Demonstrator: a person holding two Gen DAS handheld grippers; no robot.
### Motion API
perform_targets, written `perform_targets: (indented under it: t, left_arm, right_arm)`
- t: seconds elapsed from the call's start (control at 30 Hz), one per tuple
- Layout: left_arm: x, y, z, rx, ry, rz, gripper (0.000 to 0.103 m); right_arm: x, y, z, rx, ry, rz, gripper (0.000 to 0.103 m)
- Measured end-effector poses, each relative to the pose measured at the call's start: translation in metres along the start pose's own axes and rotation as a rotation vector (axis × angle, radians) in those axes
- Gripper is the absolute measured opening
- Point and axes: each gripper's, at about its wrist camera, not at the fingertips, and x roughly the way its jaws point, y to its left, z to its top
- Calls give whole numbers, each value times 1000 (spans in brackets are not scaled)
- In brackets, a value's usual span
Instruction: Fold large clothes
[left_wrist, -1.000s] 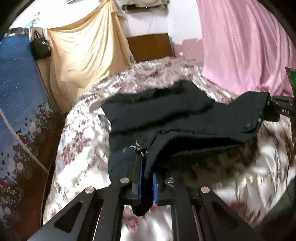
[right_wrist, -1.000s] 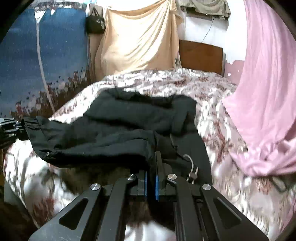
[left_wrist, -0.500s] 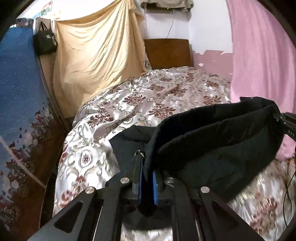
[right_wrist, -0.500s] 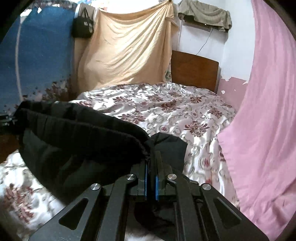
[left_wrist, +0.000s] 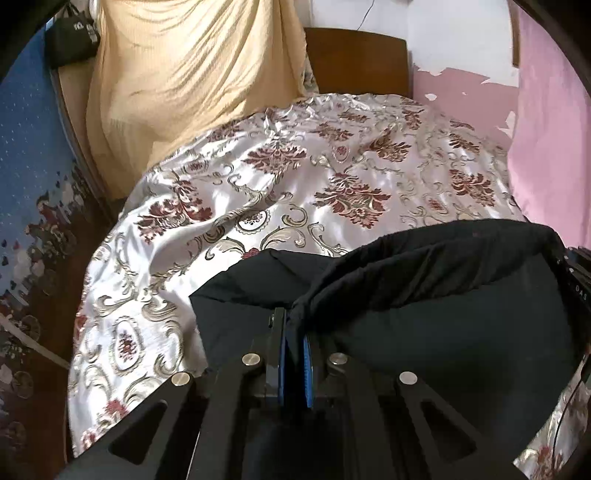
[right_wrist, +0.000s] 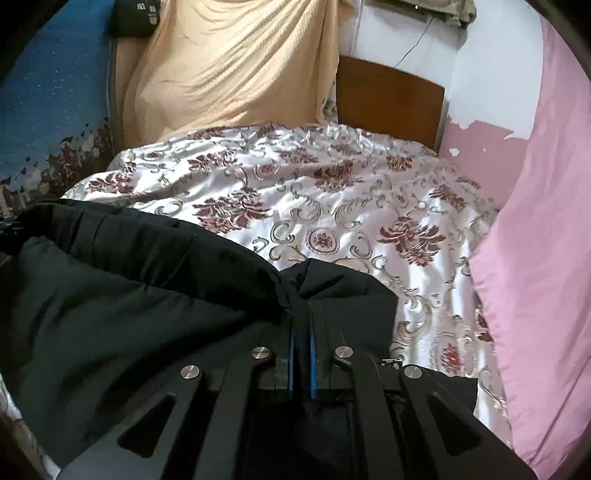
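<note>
A garment (left_wrist: 443, 295) lies at the near end of a bedspread (left_wrist: 295, 192); a headboard (left_wrist: 358, 59) stands at the far end, a curtain (right_wrist: 546, 221) hanging right.

A floral satin bedspread (left_wrist: 303, 184) covers the bed, with a brown wooden headboard (left_wrist: 358, 59) behind it. A yellow cloth (left_wrist: 192, 70) hangs beside a black bag (left_wrist: 72, 38). A pink sheet (right_wrist: 546, 229) drapes along 1 side, a blue patterned fabric (left_wrist: 26, 177) along the other.
</note>
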Motion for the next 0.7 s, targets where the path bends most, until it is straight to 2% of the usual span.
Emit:
perform_targets:
  t: [0.27, 0.4, 0.5, 0.57, 0.6, 0.63, 0.67, 0.7]
  left_arm:
    - [51, 2, 3, -48, 44, -25, 8]
    - [66, 1, 5, -68, 51, -28, 10]
    - [55, 11, 4, -169, 38, -60, 13]
    - [44, 13, 0, -196, 18, -67, 20]
    - [33, 12, -5, -194, -10, -60, 24]
    - [24, 9, -10, -190, -31, -47, 41]
    - [17, 8, -14, -187, -55, -33, 73]
    - [2, 3, -23, -188, -107, -1, 85]
  right_arm:
    - [51, 0, -11, 16, 43, 24, 7]
    - [61, 0, -14, 15, 57, 15, 7]
    - [54, -5, -11, 50, 23, 39, 12]
    - [32, -11, -14, 106, -47, 73, 27]
    - [21, -11, -16, 123, -75, 86, 44]
    - [10, -9, -18, 132, -107, 102, 60]
    - [-5, -4, -20, 130, -147, 120, 64]
    - [-12, -1, -22, 122, -165, 130, 65]
